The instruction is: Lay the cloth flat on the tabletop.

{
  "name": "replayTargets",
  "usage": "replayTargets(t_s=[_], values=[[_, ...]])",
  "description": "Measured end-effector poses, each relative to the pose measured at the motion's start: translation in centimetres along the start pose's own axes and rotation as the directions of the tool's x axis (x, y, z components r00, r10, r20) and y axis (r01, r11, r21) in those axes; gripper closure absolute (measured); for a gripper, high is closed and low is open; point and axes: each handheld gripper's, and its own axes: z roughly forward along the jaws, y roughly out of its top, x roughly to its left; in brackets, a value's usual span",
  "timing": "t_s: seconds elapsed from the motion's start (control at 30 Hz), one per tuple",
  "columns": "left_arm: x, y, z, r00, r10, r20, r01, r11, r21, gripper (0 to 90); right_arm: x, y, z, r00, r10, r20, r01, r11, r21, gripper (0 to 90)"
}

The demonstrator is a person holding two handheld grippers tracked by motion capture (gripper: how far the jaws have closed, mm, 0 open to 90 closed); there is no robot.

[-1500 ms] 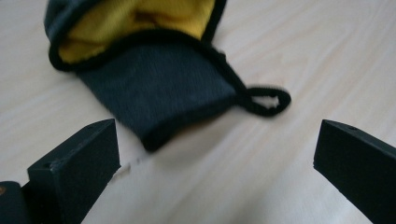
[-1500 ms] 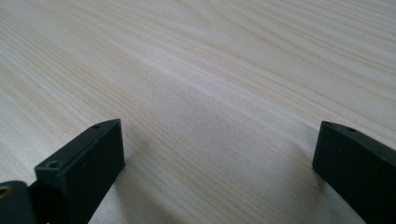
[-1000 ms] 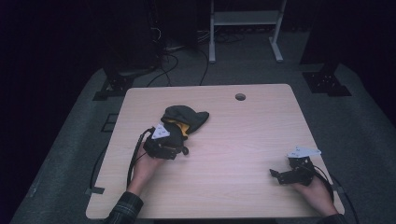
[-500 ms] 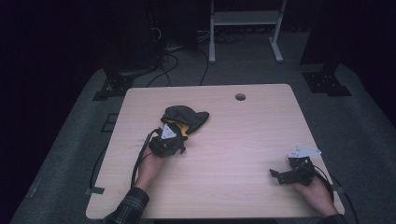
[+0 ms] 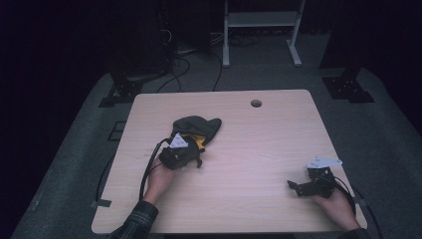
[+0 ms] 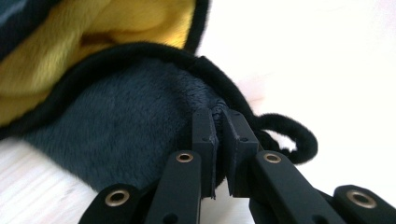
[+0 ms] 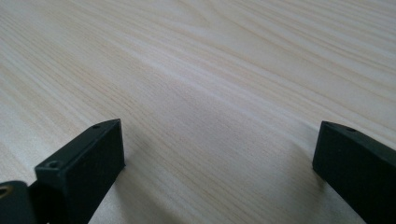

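High view: dark fleece cloth (image 5: 196, 128) with yellow lining (image 5: 195, 141), crumpled left of centre on the pale desk (image 5: 259, 149), left tongs (image 5: 198, 160) at its near edge. Left gripper view: left tongs (image 6: 218, 133) just closed, pinching the cloth's (image 6: 130, 135) black-bound hem beside a small hanging loop (image 6: 292, 140); yellow lining (image 6: 93, 37) folded above. Grip taken at a corner, probably so the cloth can be lifted or spread flat. Right gripper view: right tongs (image 7: 217, 154) wide apart, nothing between, resting low over bare desk (image 7: 210, 70). High view again: right tongs (image 5: 293, 186) parked near the right edge, well apart from the cloth, likely waiting to take another corner.
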Motion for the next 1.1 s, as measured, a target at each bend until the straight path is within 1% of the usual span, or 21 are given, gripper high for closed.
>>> replayTargets(t_s=[0.03,0.07,0.1,0.13,0.17,0.2,0.23,0.27,0.33,0.37,0.4,0.43,0.57,0.6,0.63,0.67,0.73,0.8,0.9,1.0,1.1], values=[[-0.6,0.1,-0.2,0.9995,0.0,0.03,0.0,0.9999,-0.013,83.6,0.0,0.0,0.0,1.0,0.0,0.0,0.0,1.0,0.0,1.2],[-0.6,0.1,-0.2,0.9995,0.0,0.03,0.0,0.9999,-0.013,83.7,0.0,0.0,0.0,1.0,0.0,0.0,0.0,1.0,0.0,1.2],[-0.9,0.2,-0.3,0.9989,-0.005,0.047,0.006,0.9997,-0.023,83.7,0.0,0.0,0.0,1.0,0.0,0.0,0.0,1.0,0.0,1.2],[-1.3,0.2,-0.4,0.9973,-0.009,0.072,0.011,0.9994,-0.033,83.7,0.0,0.0,0.0,1.0,0.0,0.0,0.0,1.0,0.0,1.2],[-1.9,0.1,-0.5,0.9937,-0.017,0.11,0.022,0.9989,-0.042,83.7,0.0,0.0,0.0,1.0,-0.001,0.0,0.001,1.0,0.0,1.3],[-2.2,0.1,-0.5,0.9916,-0.016,0.129,0.022,0.9987,-0.046,83.7,0.0,0.0,0.0,1.0,-0.001,0.0,0.001,1.0,0.0,1.2],[-2.2,0.1,-0.5,0.9916,-0.016,0.129,0.022,0.9987,-0.046,83.8,0.0,0.0,0.0,1.0,-0.001,0.001,0.001,1.0,0.0,1.3],[-3.0,0.2,-0.7,0.9877,-0.008,0.156,0.016,0.9988,-0.047,83.8,0.0,0.0,0.0,1.0,0.0,0.001,0.0,1.0,0.0,1.2],[-3.7,0.3,-0.9,0.9825,-0.002,0.186,0.012,0.9986,-0.052,83.8,0.0,0.0,0.0,1.0,-0.001,0.0,0.001,1.0,0.0,1.2],[-3.7,0.3,-0.9,0.9825,-0.002,0.186,0.012,0.9986,-0.052,83.9,0.0,0.0,0.0,1.0,-0.001,0.0,0.001,1.0,0.0,1.2],[-4.5,0.4,-1.0,0.9759,0.002,0.218,0.01,0.9983,-0.057,83.9,0.0,0.0,0.0,1.0,-0.001,0.0,0.001,1.0,0.0,1.2],[-4.8,0.4,-1.0,0.9722,0.01,0.234,0.003,0.9985,-0.055,83.9,0.0,0.0,0.0,1.0,-0.001,0.001,0.001,1.0,0.0,1.2],[-6.2,0.3,-1.3,0.9641,0.03,0.264,-0.016,0.9985,-0.053,83.7,0.0,0.0,0.0,1.0,-0.001,0.0,0.001,1.0,0.0,1.3],[-6.2,0.3,-1.3,0.9641,0.03,0.264,-0.016,0.9985,-0.053,83.7,0.0,0.0,0.0,1.0,-0.001,0.0,0.001,1.0,0.0,1.3],[-6.4,0.3,-1.4,0.9621,0.027,0.271,-0.014,0.9986,-0.052,83.7,0.0,0.0,-0.1,1.0,-0.005,-0.003,0.005,1.0,0.002,2.4],[-6.5,0.1,-1.5,0.9616,0.024,0.274,-0.01,0.9987,-0.05,83.6,0.0,0.1,-0.3,0.9999,-0.01,-0.008,0.01,1.0,0.004,7.5],[-6.4,-0.1,-1.6,0.9618,0.019,0.273,-0.005,0.9987,-0.05,83.6,0.0,0.1,-0.3,0.9999,-0.012,-0.009,0.012,1.0,0.007,8.6],[-5.9,-0.5,-2.1,0.962,-0.002,0.273,0.019,0.998,-0.06,83.6,0.1,0.3,-0.6,0.9996,-0.024,-0.014,0.024,1.0,0.001,13.6],[-5.3,-0.9,-3.1,0.9631,-0.024,0.268,0.048,0.9953,-0.084,83.6,0.5,0.7,-0.8,0.9992,-0.029,-0.028,0.028,1.0,-0.012,14.2],[-4.5,-1.6,-4.1,0.9688,-0.055,0.242,0.081,0.9919,-0.098,83.4,0.9,1.0,-0.9,0.9981,-0.032,-0.052,0.031,0.999,-0.023,14.3],[-3.1,-2.8,-4.9,0.9751,-0.11,0.192,0.129,0.988,-0.085,83.3,1.3,1.2,-0.8,0.9971,-0.042,-0.063,0.041,0.999,-0.02,14.3]])
